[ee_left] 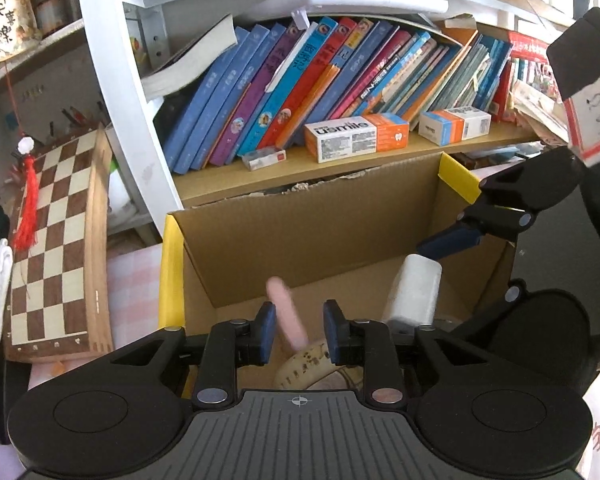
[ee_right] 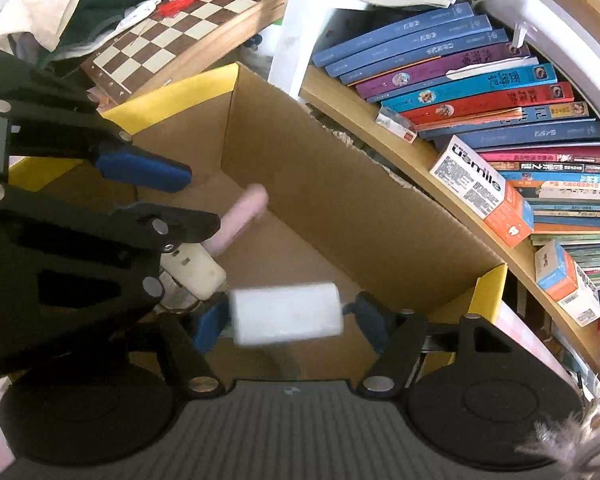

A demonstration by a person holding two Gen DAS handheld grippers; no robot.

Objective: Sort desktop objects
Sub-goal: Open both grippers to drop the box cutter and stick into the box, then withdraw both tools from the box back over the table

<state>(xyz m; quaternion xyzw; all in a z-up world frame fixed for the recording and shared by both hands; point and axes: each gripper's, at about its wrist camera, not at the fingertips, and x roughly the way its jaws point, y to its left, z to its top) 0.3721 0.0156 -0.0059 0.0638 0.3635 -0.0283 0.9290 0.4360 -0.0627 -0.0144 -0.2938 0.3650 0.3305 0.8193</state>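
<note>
The open brown corrugated cardboard box with yellow-taped corners (ee_right: 340,208) took up most of both views, its floor largely bare, so the sorting looked to be at a drop-off stage with much of the cluttered desk apparently still to be dealt with. Behind it stood the wooden shelf of slanted, colourful books (ee_left: 300,76) with 2 small white-and-orange cartons, and to one side the brown-and-cream wooden chessboard (ee_left: 56,248); none of these seemed handled yet. Over the box, the right gripper (ee_right: 286,316) had its blue pads spread, and the white cylindrical lint-roller head (ee_right: 286,312) lay crosswise between them with a gap visible at one end, so it seemed released or nearly so, blurred as if dropping. The left gripper (ee_left: 299,332) was parted too, and the slim pale-pink cylindrical stick (ee_left: 286,312) stood tilted between its pads without obvious contact, also smeared. A cream-coloured handle piece (ee_right: 196,268) showed just beside the roller.
</note>
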